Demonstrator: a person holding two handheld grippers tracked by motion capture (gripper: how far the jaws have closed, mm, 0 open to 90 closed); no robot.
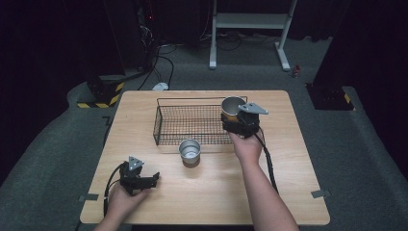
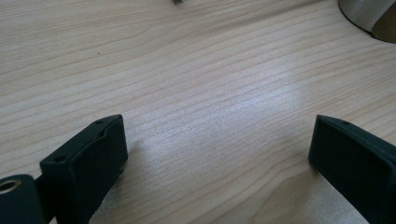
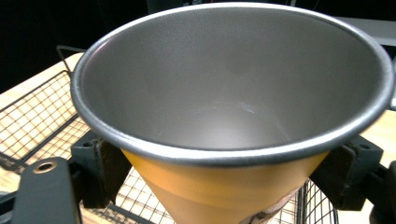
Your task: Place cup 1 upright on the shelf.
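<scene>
Orange cup (image 1: 233, 109) sits clamped upright in the right gripper (image 1: 239, 121) over the wire basket (image 1: 188, 124), apparently for setting inside, while the left gripper (image 1: 144, 180) rests empty and open.

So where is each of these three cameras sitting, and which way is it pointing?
High view: above the person's side, looking forward and down on the table; both forearms and tongs show.
Left gripper view: rides the left tongs, facing bare tabletop; its two black jaws stand apart.
Right gripper view: rides the right tongs, looking into the orange cup they clamp over the basket.
Shared: the high and right views both show cup and basket.
</scene>
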